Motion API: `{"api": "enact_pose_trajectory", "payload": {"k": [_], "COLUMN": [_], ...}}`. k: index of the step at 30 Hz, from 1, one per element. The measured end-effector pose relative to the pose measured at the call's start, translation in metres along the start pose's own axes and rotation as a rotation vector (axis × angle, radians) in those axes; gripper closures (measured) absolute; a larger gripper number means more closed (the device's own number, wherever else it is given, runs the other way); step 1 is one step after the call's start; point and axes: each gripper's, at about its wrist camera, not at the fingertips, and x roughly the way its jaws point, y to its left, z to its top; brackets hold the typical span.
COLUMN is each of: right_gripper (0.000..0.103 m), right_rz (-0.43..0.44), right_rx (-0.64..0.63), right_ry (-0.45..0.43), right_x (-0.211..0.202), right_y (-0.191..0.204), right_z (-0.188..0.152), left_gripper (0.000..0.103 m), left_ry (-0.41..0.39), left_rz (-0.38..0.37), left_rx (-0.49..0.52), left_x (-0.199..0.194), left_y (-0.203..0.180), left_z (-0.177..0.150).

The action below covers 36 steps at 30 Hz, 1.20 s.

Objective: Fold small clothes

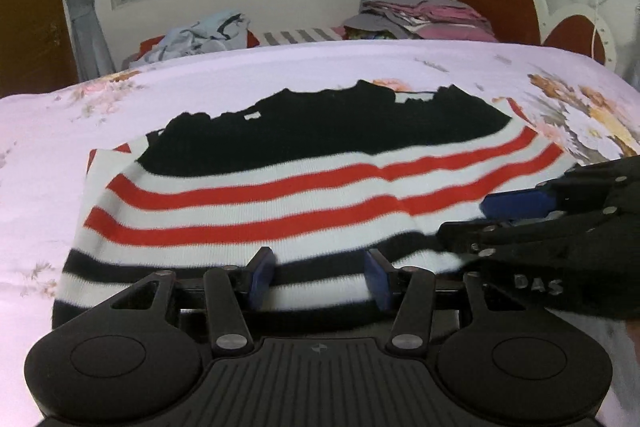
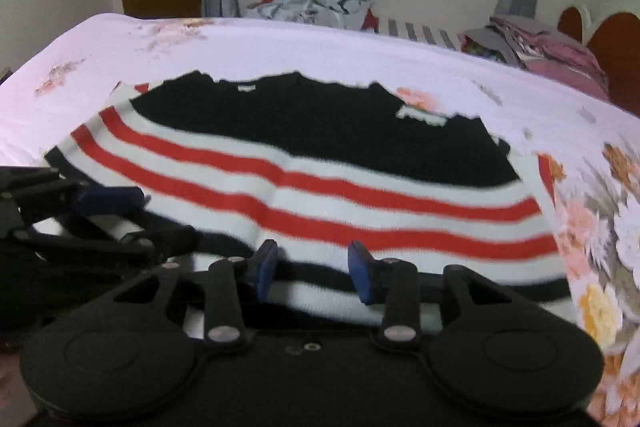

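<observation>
Stripes of red, white and black cover the little sweater (image 1: 280, 187), which lies on the flowery bed sheet (image 1: 48, 131) right in front of both tools. Its black top part is far from the tools, and its black-and-white bottom edge is close to them.

The left gripper (image 1: 320, 277) has its two blue fingers (image 1: 262, 277) apart, with the bottom edge of the sweater lying between them. They are not pinched on the cloth. The right gripper (image 2: 314, 273) looks the same: its blue fingers (image 2: 362, 277) are apart and the sweater's edge sits in the gap. In each view, the other tool shows at the side, close by, over the same edge.

The sleeves seem to be tucked in already, because bits of red and white peek out from under the sides near the black part. So the sweater looks partly folded. The big fold is not done yet, I think. The tools likely need to pinch the near edge and carry it away from them, up to the black part.

Far behind the sweater, a messy pile of clothes (image 1: 200, 35) and a neat stack of clothes (image 1: 424, 17) sit past the bed.
</observation>
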Motion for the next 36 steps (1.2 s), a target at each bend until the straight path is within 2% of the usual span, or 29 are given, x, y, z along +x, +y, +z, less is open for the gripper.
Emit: {"api": "enact_pose_trajectory", "payload": {"k": [1,3,8,10,13,17,20,27,32,35,36], "right_gripper": [0.061,0.061,0.061,0.061,0.061,0.063,0.066,0.067,0.064,0.066,0.067], "right_rz": [0.001,-0.051,-0.175,-0.177,-0.175,-0.195,-0.213,-0.215,-0.237,-0.223,-0.21], "right_rx": [-0.017,-0.056,0.017,0.091,0.14,0.129,0.146,0.108,0.121,0.148,0.157], "right_ry": [-0.002,0.004,0.085,0.113,0.125,0.08,0.124,0.133,0.057,0.116,0.107], "right_x": [-0.004,-0.007,-0.019,-0.027,-0.037,-0.048,-0.044,-0.04,-0.058,-0.046,-0.045], "right_y": [0.001,-0.001,-0.043,-0.069,-0.087,-0.086,-0.097,-0.096,-0.098,-0.109,-0.112], "right_z": [-0.002,-0.009,-0.034,-0.044,-0.055,-0.052,-0.057,-0.059,-0.058,-0.067,-0.07], "left_gripper": [0.053,0.053,0.053,0.053,0.053,0.053,0.053,0.053,0.053,0.053,0.053], "left_ry": [0.002,0.01,0.011,0.014,0.017,0.018,0.027,0.038,0.019,0.051,0.05], "left_rz": [0.003,0.032,0.068,0.08,0.091,0.125,0.123,0.126,0.16,0.151,0.147], "left_rx": [0.013,0.03,0.003,-0.007,-0.032,-0.039,-0.058,-0.061,-0.087,-0.102,-0.111], "left_x": [-0.002,-0.004,-0.014,-0.019,-0.025,-0.03,-0.028,-0.029,-0.041,-0.033,-0.032], "left_y": [0.0,0.004,0.034,0.047,0.059,0.061,0.067,0.069,0.075,0.081,0.083], "left_z": [-0.002,-0.005,-0.02,-0.027,-0.034,-0.034,-0.038,-0.036,-0.037,-0.044,-0.045]}}
